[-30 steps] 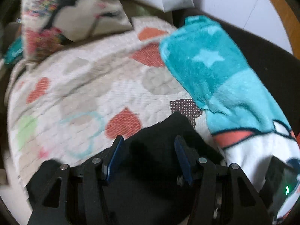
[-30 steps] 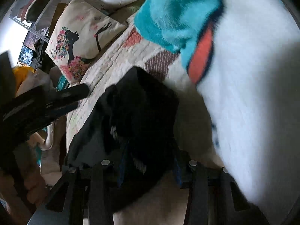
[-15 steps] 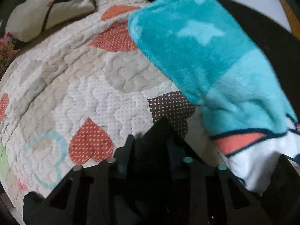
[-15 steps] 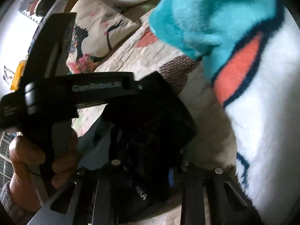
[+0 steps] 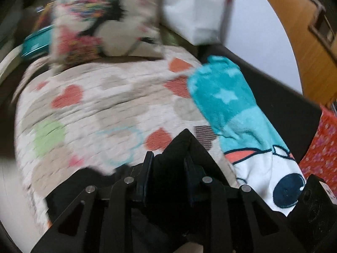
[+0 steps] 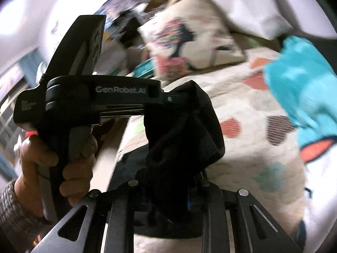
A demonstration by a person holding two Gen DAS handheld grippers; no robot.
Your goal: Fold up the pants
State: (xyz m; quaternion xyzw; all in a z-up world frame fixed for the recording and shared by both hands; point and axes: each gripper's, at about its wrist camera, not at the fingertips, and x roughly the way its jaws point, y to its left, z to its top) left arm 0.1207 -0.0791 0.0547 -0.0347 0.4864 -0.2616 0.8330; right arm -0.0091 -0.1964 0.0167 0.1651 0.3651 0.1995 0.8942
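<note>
The black pants [image 5: 185,147] are bunched and lifted above the quilted heart-pattern bedspread [image 5: 101,105]. My left gripper [image 5: 167,160] is shut on a fold of the pants, with a corner of cloth sticking up between its fingers. My right gripper [image 6: 170,181] is shut on another part of the same black pants [image 6: 185,130], which hang in a thick wad between the two grippers. The left gripper's body [image 6: 94,97] and the hand holding it show in the right wrist view, close on the left.
A teal and white plush blanket [image 5: 238,113] lies along the right side of the bed. A floral pillow [image 5: 101,21] and a white bag [image 5: 193,6] sit at the far end. A red patterned cloth [image 5: 320,151] is at the far right.
Both grippers have risen and pulled back with the pants. The view has widened to show the pillow and bag again. The pants hang higher off the bedspread.
</note>
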